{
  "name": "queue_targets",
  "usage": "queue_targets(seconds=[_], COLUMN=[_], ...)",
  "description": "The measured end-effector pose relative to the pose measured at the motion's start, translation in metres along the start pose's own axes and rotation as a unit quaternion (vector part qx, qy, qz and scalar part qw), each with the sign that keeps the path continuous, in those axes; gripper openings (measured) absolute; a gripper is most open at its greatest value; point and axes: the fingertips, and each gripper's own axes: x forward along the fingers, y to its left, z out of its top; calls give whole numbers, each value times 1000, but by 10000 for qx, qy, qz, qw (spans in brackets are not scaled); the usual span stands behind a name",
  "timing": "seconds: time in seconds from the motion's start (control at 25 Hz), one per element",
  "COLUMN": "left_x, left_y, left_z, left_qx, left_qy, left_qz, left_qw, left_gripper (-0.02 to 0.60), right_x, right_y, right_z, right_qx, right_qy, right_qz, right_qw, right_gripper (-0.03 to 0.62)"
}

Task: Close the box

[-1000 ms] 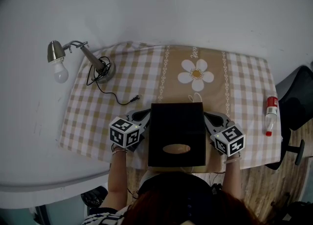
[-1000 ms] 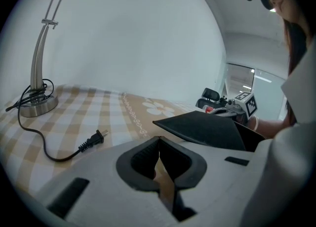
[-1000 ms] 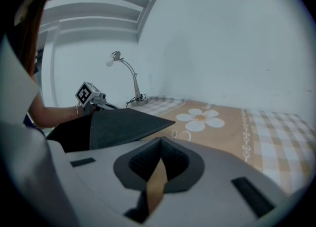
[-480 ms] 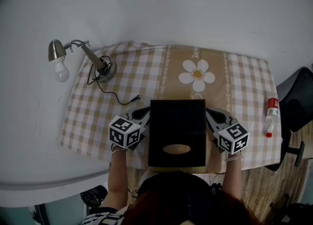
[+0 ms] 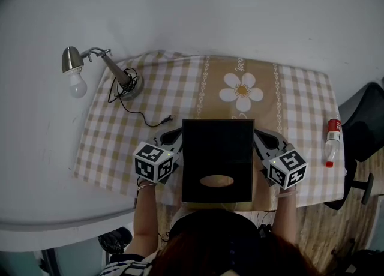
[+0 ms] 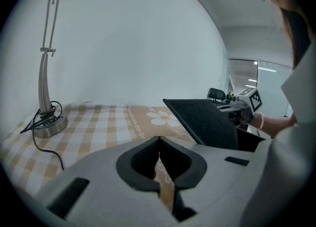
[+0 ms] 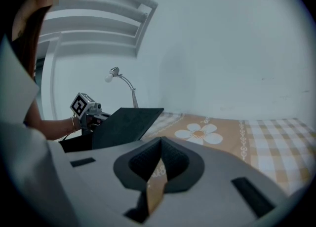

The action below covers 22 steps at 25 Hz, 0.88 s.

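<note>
Nearest to the person, the black box (image 5: pixel 216 161) sat on the front edge of the checked cloth (image 5: pixel 120 143). Its lid (image 6: pixel 207 120) was tilted, with the far edge raised and the near edge low. A pale oval mark (image 5: pixel 216 181) showed on the lid's near end.

The left tongs (image 5: pixel 173 135) lay just beside the box's left side. Their tips were pressed together with nothing between them, and only the cloth showed under the gap behind the tips. The right tongs (image 5: pixel 260 136) lay just beside the right side, likewise closed and empty. I could not tell whether either pair actually touched the box. Each carried its marker cube, one at the left (image 5: pixel 154 162) and one at the right (image 5: pixel 288 168).

Beyond the box, a white daisy (image 5: pixel 240 92) was printed on the tan middle strip of the cloth. Off to the left stood a desk lamp (image 5: pixel 123 83) on a round base. Its bulb (image 5: pixel 77 89) hung out over the bare white bench (image 5: pixel 240 17), and its black cable (image 5: pixel 144 122) trailed toward the box. A small bottle (image 5: pixel 332 143) with a red cap lay at the cloth's right edge, with a dark chair (image 5: pixel 363 125) past it.
</note>
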Motion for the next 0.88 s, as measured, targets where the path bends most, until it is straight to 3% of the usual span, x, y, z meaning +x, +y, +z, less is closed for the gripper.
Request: queue_targets(seconds=[0.88], left_x=[-28], left_y=[-10], left_z=[15], left_qx=[-127], left_qy=[-412], left_qz=[563], left_qw=[9975], left_gripper=[25], right_x=[-27], right_y=[13], right_z=[20], right_qx=[-166], right_qy=[-319], right_qz=[-448], right_qw=[9983], right_gripper=[17])
